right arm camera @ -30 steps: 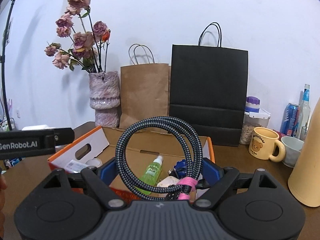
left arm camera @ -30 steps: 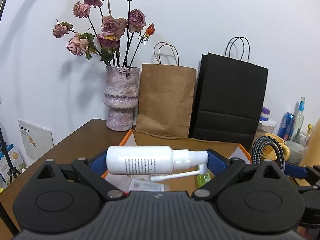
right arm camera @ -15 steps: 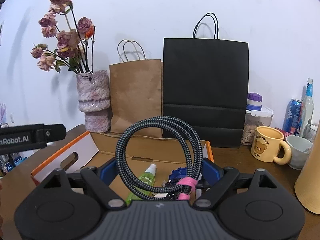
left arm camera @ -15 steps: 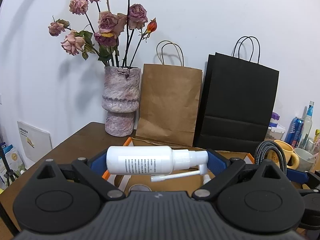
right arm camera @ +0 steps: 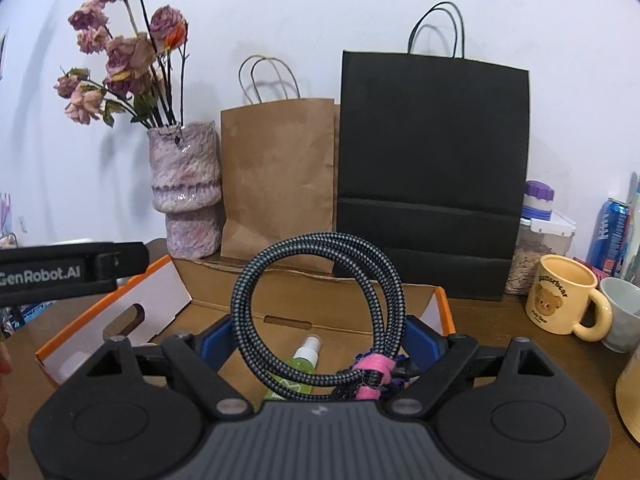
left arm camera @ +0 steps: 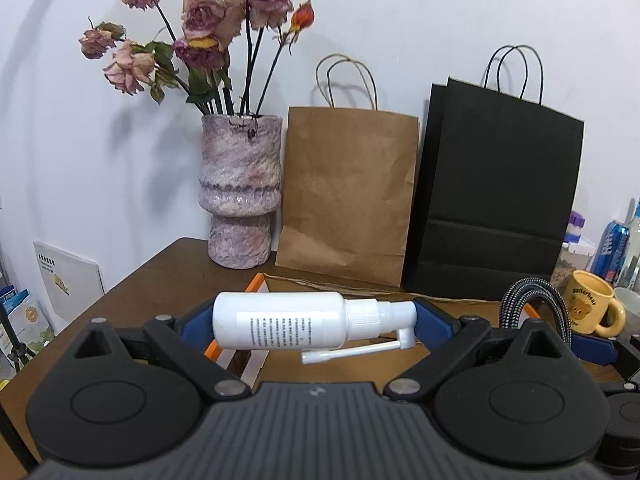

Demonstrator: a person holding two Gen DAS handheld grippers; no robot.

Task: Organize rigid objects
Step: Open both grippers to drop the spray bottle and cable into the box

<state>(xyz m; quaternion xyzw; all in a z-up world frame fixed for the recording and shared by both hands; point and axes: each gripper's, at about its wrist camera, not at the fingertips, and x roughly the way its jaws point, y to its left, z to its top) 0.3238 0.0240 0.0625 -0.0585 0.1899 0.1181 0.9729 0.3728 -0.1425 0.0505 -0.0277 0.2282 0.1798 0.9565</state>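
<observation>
Carrying lengthwise, our left gripper (left arm camera: 316, 326) clamps the white spray bottle (left arm camera: 280, 326) end to end; our right gripper (right arm camera: 320, 344) pinches the braided cable coil (right arm camera: 320, 312) (likely bound for the cardboard box (right arm camera: 328, 300)).

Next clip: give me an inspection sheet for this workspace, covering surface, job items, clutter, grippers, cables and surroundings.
Surface: brown wooden table.
Job's things: open cardboard box with a green spray bottle inside.
Clutter: yellow bear mug, grey cup, blue can, lidded food jar.
Grippers: left gripper shut on white spray bottle, held crosswise; right gripper shut on coiled braided cable.
Cables: only that coil, tied with a pink band.
Surroundings: vase of dried roses, brown paper bag, black paper bag, white wall.
</observation>
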